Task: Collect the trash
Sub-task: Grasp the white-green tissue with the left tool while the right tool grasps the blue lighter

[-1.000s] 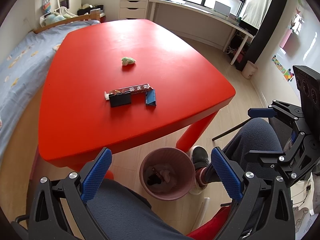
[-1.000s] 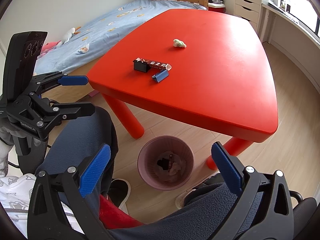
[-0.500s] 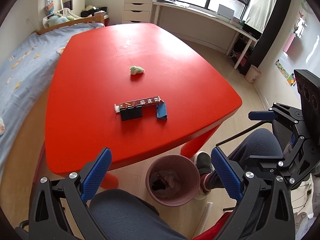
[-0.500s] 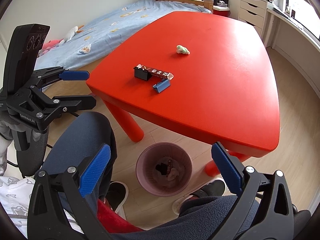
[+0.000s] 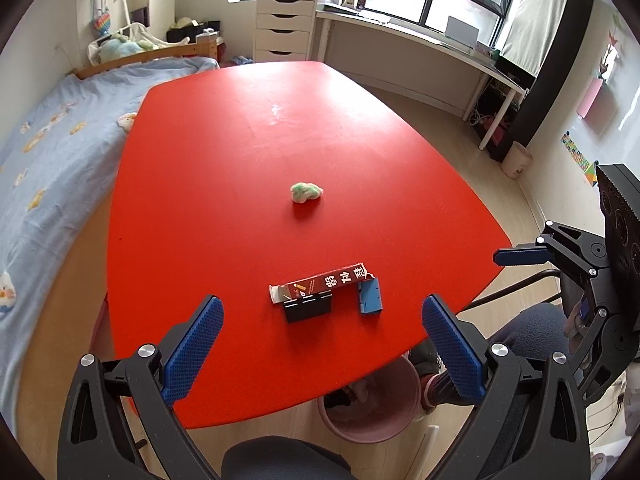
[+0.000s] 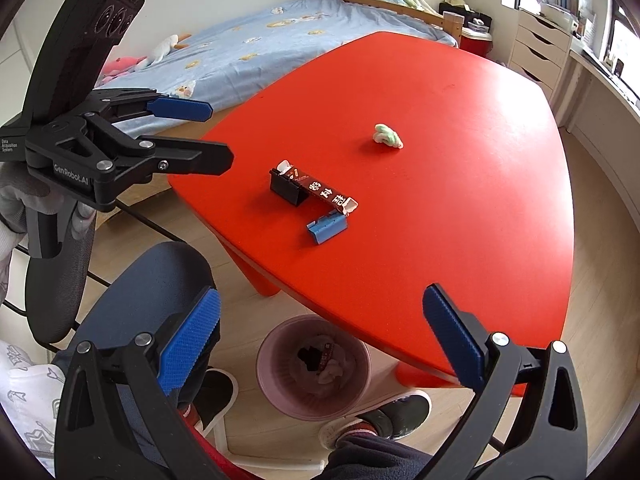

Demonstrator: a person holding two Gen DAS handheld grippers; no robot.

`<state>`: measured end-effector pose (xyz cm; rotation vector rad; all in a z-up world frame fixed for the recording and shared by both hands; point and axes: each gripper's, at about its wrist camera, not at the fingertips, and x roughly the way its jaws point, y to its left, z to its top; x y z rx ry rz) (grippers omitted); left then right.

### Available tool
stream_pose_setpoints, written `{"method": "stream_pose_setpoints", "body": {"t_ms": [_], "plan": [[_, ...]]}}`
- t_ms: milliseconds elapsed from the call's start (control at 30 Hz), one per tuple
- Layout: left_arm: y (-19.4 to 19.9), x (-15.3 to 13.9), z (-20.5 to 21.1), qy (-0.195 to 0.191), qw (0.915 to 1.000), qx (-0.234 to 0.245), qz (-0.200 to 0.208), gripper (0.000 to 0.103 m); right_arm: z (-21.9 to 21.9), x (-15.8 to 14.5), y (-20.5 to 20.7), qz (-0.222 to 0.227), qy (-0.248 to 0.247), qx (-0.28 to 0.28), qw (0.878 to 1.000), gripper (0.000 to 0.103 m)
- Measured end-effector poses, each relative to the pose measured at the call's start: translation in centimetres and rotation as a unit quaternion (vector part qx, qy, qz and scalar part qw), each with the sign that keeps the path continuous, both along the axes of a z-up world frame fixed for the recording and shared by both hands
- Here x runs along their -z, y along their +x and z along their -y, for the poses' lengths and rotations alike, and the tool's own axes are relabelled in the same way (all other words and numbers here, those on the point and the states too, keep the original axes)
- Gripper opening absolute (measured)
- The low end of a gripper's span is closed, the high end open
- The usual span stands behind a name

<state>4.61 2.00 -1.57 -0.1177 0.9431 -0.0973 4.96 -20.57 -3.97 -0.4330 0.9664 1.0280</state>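
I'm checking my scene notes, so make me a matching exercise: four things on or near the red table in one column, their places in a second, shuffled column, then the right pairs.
Things:
1. crumpled green-and-white wad
2. dark brown printed wrapper
3. small blue plastic piece
4. pink round waste bin

Places:
A. on the floor, partly under the red table's near edge
B. alone, near the table's middle
C. behind the black clip
D. just right of the black clip, by the wrapper's torn end

Pairs: 1-B, 2-C, 3-D, 4-A
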Motion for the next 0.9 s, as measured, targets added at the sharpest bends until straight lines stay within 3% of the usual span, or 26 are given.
{"method": "stream_pose_setpoints", "body": {"t_ms": [300,767,900], "plan": [[5.9,1.2,-1.1,0.008,0.9997,0.016,-0.017,0.095,-2.9,2.0,2.5,-0.009,-0.021,-0.033,0.999,0.099],[12.6,6.5,-1.1,0.005,0.9979,0.022,-0.061,0.095,-5.3,5.3,4.0,-0.014,-0.028,-0.075,0.997,0.099],[13.3,7.4,-0.6,0.008,0.9977,0.023,-0.063,0.095,-5.4,6.1,3.8,-0.017,-0.026,-0.082,0.996,0.093]]}}
